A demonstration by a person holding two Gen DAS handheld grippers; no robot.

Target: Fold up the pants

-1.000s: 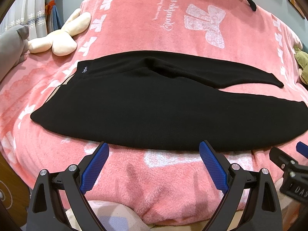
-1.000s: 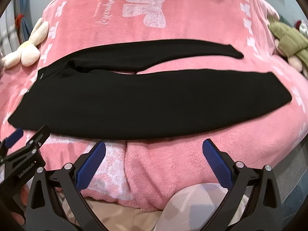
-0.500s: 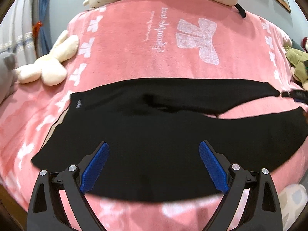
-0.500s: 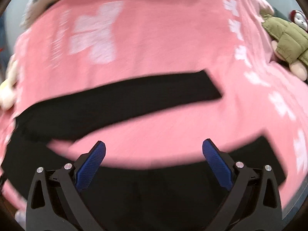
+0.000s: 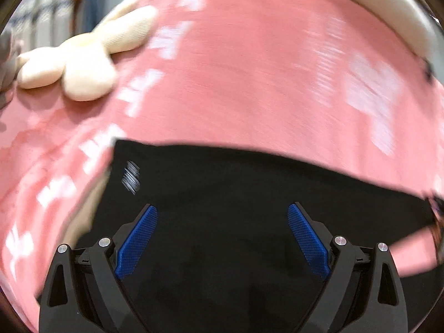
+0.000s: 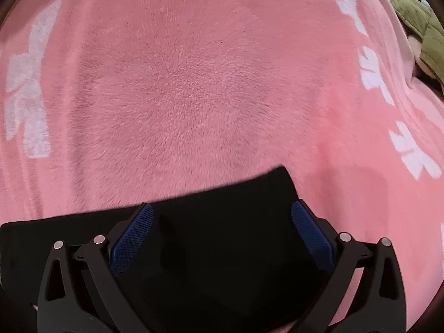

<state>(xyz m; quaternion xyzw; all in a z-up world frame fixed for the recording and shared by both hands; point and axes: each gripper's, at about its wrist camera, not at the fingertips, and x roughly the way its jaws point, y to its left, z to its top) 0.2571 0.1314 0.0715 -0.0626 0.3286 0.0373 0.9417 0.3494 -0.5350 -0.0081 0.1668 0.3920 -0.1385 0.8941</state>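
While the big fluffy pink blanket with white bows (image 6: 194,83) spreads out ahead of both tools, the black cloth pants (image 5: 236,194) lie flat on it, right under them. The left gripper (image 5: 222,233) is wide apart above the waist end. The right gripper (image 6: 222,227) is wide apart above a leg end. A cream plush toy (image 5: 83,63) sits far ahead on the left.
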